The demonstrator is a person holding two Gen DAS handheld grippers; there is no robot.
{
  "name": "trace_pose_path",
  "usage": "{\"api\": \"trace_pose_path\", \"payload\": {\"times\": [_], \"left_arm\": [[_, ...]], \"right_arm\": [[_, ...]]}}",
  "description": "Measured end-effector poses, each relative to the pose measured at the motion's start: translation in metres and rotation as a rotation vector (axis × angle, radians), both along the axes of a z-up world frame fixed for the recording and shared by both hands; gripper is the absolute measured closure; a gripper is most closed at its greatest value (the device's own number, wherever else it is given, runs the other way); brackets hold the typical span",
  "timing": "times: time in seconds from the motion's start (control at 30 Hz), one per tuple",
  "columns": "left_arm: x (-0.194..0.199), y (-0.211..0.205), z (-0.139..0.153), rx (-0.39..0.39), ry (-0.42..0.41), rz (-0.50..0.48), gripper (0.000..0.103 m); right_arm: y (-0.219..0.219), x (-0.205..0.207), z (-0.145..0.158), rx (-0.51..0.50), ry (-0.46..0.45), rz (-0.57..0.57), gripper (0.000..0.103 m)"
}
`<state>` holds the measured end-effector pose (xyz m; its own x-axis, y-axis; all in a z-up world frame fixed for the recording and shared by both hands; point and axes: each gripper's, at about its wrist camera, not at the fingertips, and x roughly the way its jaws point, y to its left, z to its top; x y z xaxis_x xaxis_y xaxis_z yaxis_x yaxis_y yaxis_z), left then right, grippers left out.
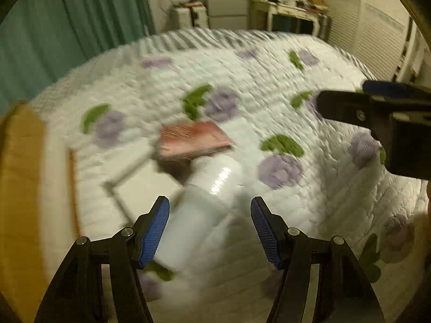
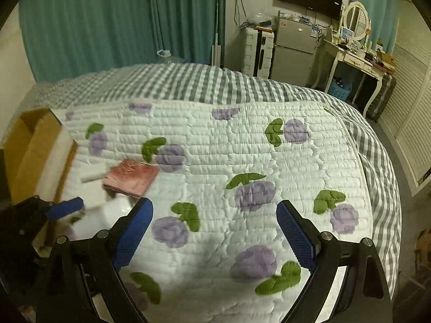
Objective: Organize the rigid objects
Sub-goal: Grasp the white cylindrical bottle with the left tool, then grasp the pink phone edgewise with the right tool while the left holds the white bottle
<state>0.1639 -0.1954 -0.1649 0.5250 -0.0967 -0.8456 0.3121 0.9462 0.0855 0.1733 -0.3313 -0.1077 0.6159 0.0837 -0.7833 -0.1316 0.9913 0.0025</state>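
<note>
Cardboard box point(image 2: 29, 148) sits at the quilt's edge, far out to the left of both claws. Flaps up. White padding or lining shows along its near side; contents otherwise not readable, too blurred in the left wrist view.

Left gripper point(image 1: 210, 228): jaws spread wide, nothing pinched. White plastic bottle point(image 1: 199, 215) lies on its side between the blue pads point(image 1: 155, 231), its lower end against or just beside the left pad, clear of the right one. Bottle tilts up and to the right, away from the claw.

Just beyond the bottle's far end: a red booklet point(image 1: 192, 141) lying flat, touching or overlapping the bottle tip; motion blur prevents telling which. A flat white box point(image 1: 145, 185) lies to the left of the bottle, partly under the booklet's corner.

Right gripper point(image 2: 215, 231): jaws wide apart, holding nothing, over bare floral quilt point(image 2: 242, 148). Bottle, booklet and the left claw all sit off to its left; a small white stick-like item point(image 2: 93, 176) lies beside the booklet's left edge.

Beyond the bed, ahead of both claws: green curtain point(image 2: 94, 21), small fridge point(image 2: 295, 51), white dressing table point(image 2: 355, 62) with oval mirror.
</note>
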Motion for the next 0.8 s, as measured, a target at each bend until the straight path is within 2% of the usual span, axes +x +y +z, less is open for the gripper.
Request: {"api": "trace_pose_path", "payload": {"times": [0.1,0.23,0.27,0.3,0.4,0.53,0.6,0.63,0.8], "left_arm": [[0.000,-0.014,-0.012,0.084,-0.032,-0.034,0.038],[0.008,-0.015,-0.021,0.042,0.001,-0.047,0.041],[0.010,-0.013,-0.023,0.041,0.010,-0.046,0.045],[0.009,-0.011,-0.022,0.046,0.009,-0.040,0.057],[0.002,0.000,-0.011,-0.019,0.031,-0.022,0.057],[-0.028,0.018,0.024,-0.044,-0.076,0.051,0.057],[-0.035,0.028,0.035,-0.060,-0.096,0.111,0.057],[-0.040,0.037,0.041,-0.077,-0.103,0.170,0.057],[-0.051,0.056,0.041,-0.083,-0.116,0.344,0.057]], "right_arm": [[-0.002,0.003,-0.010,0.036,0.038,0.005,0.010],[-0.008,0.004,-0.018,0.057,0.073,-0.020,0.010],[-0.011,0.005,-0.017,0.064,0.075,-0.032,0.010],[-0.013,0.005,-0.017,0.076,0.075,-0.038,0.010],[-0.019,0.003,-0.016,0.105,0.072,-0.056,0.010],[-0.016,0.003,-0.014,0.099,0.055,-0.037,0.010],[-0.007,0.003,-0.011,0.069,0.030,0.001,0.010],[0.000,0.003,-0.010,0.049,0.017,0.033,0.010],[0.037,0.006,-0.010,-0.009,-0.018,0.221,0.010]]}}
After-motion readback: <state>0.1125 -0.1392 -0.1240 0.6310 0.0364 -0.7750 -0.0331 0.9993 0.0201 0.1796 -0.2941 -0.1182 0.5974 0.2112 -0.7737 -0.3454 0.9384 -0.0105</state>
